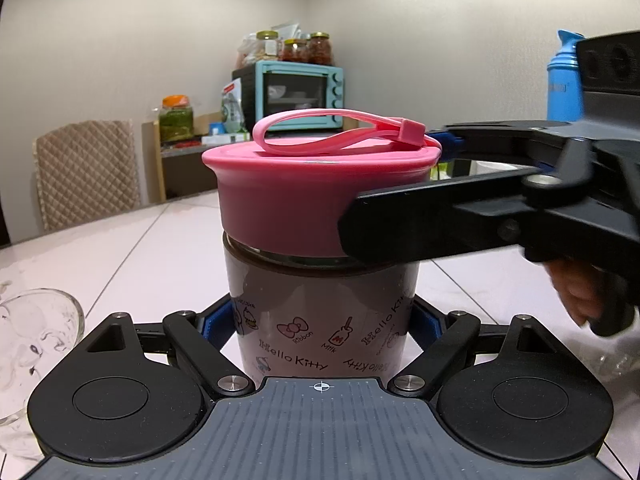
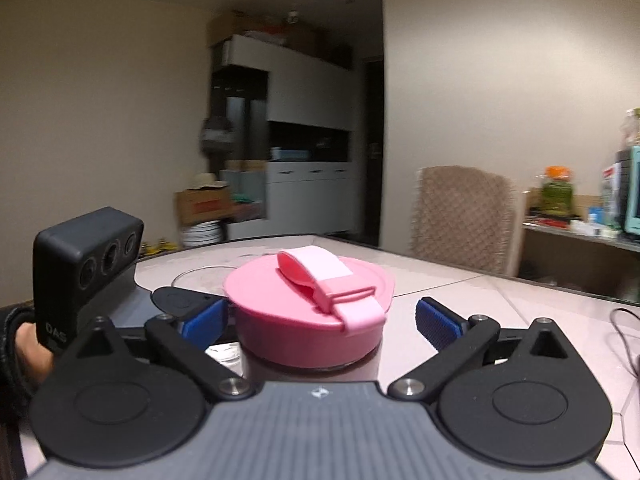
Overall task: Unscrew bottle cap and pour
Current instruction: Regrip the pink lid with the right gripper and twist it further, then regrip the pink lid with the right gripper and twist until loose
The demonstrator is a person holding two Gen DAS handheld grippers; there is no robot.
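Hand-held gripper on our left (image 1: 320, 320) clamps the bottle (image 1: 320, 304) upright on the tabletop (image 1: 120, 248); our right hand-held gripper (image 2: 320, 320) straddles the pink cap (image 2: 308, 312), pads apart. We should close squarely around it, then twist level.

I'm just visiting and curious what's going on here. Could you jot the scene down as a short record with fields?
bottle: Hello Kitty bottle, upright on the table
cap: pink cap, on the bottle, strap folded on top
left gripper: shut on the bottle's body
right gripper: open, a finger on each side of the cap, gaps visible
nearby: clear glass at left; blue bottle behind
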